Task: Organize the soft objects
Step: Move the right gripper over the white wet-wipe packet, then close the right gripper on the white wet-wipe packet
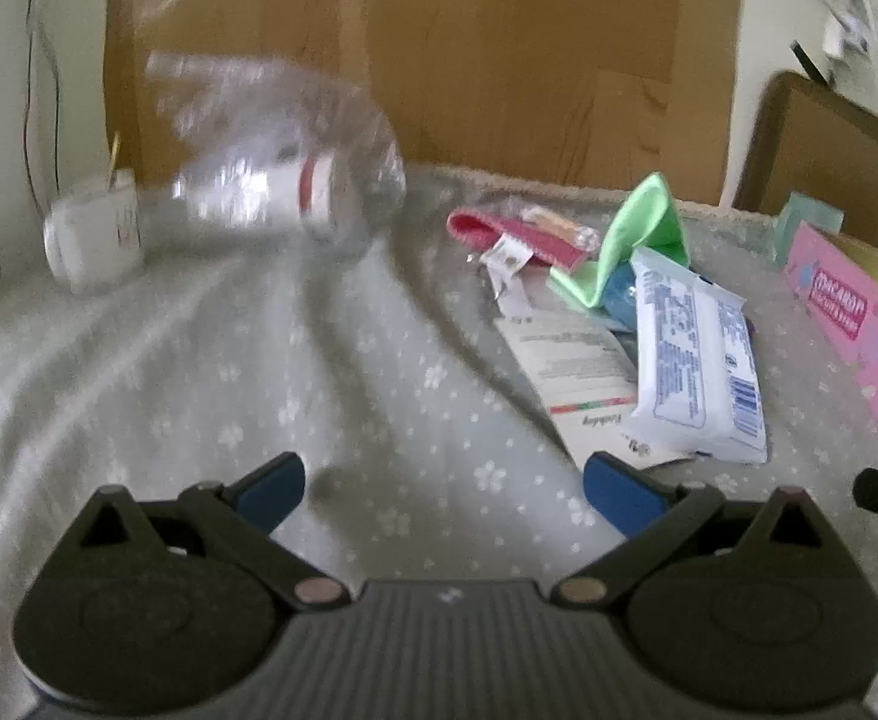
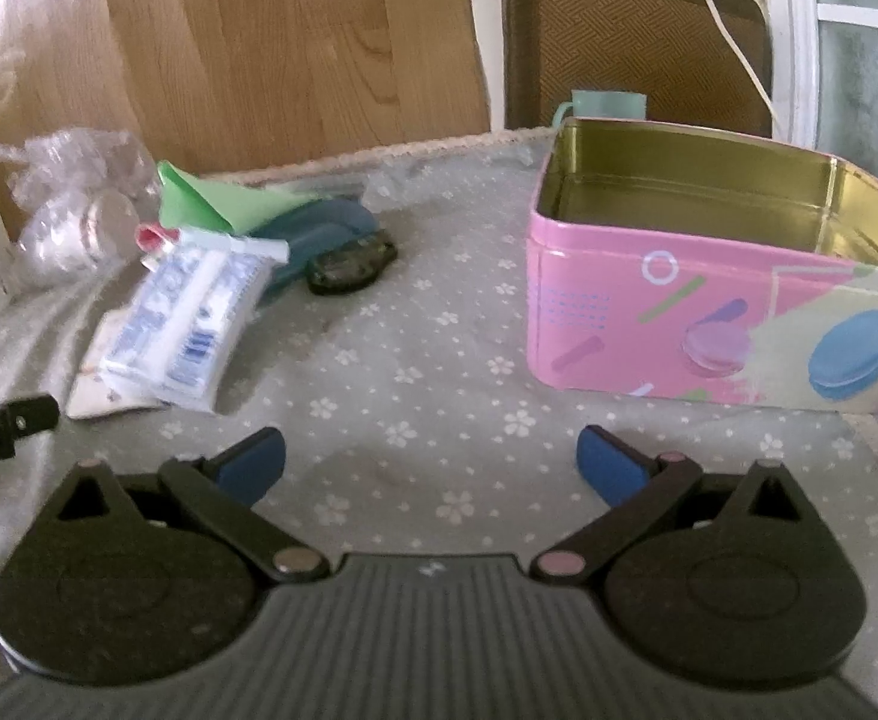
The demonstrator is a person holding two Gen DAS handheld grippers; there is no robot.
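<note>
Two hand-held grippers, both with jaws spread apart and holding nothing: the left hand-held gripper [image 1: 444, 489] and the right hand-held gripper [image 2: 431, 462], each low over the flower-print cloth [image 2: 415, 324] on the table. One pink tin [image 2: 679, 312], lid off and seemingly empty, serves as landmark. One heap of soft things lies well to the left of the tin, containing: one white tissue pack [image 1: 694, 354], long axis running away from the grippers and slightly leftward; one white card or leaflet [image 1: 577, 372] under it; one green cloth [image 1: 643, 228] behind the pack; one blue item [image 2: 319, 234], partly covered; one red pouch [image 1: 517, 231] with a tag; one small dark object [image 2: 352, 264] at the heap's tin-side edge, nature unclear. One clear plastic bottle [image 1: 283, 180], blurred, farther left of the tin beyond the heap. Judgement: the tissue pack sits ahead and right of the left hand-held gripper, ahead and left of the right; the left appears nearer.
</note>
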